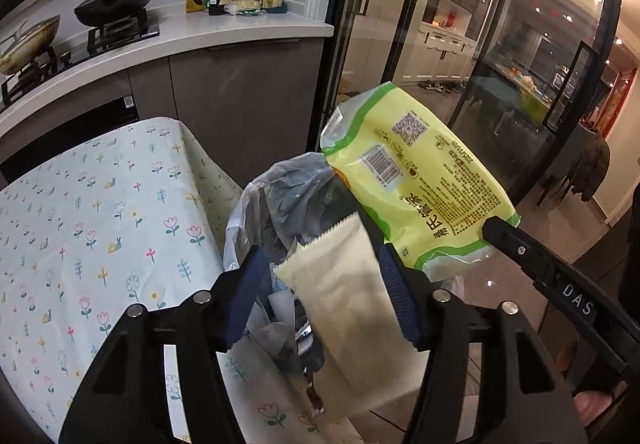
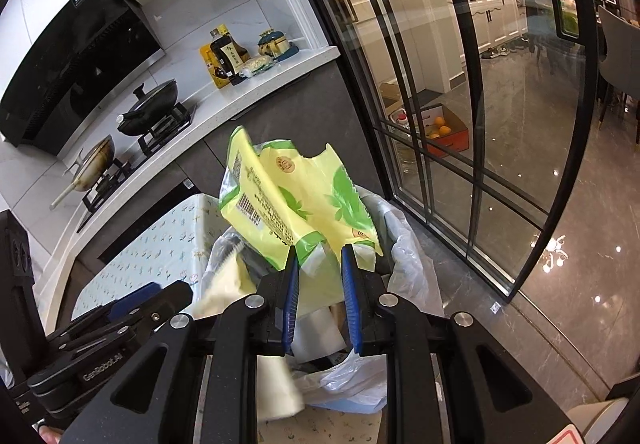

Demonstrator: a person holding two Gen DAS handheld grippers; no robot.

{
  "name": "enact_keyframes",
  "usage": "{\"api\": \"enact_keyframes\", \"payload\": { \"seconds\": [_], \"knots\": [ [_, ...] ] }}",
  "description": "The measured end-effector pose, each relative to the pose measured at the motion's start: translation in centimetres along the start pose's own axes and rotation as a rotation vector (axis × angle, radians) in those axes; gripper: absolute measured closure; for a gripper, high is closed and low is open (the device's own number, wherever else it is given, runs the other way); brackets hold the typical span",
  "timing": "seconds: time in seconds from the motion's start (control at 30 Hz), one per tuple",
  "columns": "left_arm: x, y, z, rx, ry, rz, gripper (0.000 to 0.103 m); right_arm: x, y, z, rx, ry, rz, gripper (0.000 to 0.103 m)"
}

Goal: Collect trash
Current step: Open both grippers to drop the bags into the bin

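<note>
The yellow-green packet [image 1: 420, 171] is glossy printed plastic film. The cream wrapper [image 1: 352, 308] is matt, with a serrated edge. The bin liner [image 1: 280, 187] is thin, translucent, crinkled plastic. The tablecloth [image 1: 80, 211] is smooth and flower-printed. The floor [image 2: 520, 147] is polished, reflective stone. Ribbed blue pads [image 2: 352, 296] are fitted to matt black gripper arms.

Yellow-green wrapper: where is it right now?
The yellow-green wrapper is clamped in the right gripper, held over the lined trash bin beside the floral tablecloth.
</note>
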State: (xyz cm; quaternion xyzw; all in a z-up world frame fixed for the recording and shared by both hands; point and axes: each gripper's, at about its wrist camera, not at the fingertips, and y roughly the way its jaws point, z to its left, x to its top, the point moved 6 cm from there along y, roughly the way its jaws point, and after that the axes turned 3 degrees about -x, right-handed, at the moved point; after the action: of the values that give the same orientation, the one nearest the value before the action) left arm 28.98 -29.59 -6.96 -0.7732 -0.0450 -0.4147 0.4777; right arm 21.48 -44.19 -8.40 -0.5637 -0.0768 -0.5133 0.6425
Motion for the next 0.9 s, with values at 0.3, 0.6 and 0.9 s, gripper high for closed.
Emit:
{"api": "enact_keyframes", "payload": {
  "seconds": [0.3, 0.6, 0.9],
  "knots": [
    [-0.1, 0.9, 1.2, 0.027, -0.027, 0.029, 0.045, 0.1, -0.6, 0.6, 0.024, -0.010, -0.020, 0.084],
    [-1.0, -2.1, 3.7, 0.046, -0.090, -0.015, 0.025, -1.4, 0.0, 1.8, 0.034, -0.040, 0.019, 0.078],
    [-2.5, -4.1, 5.0, 0.088, -0.097, -0.015, 0.019, -1.5, -1.4, 2.9, 0.039, -0.051, 0.012, 0.050]
  ]
}}
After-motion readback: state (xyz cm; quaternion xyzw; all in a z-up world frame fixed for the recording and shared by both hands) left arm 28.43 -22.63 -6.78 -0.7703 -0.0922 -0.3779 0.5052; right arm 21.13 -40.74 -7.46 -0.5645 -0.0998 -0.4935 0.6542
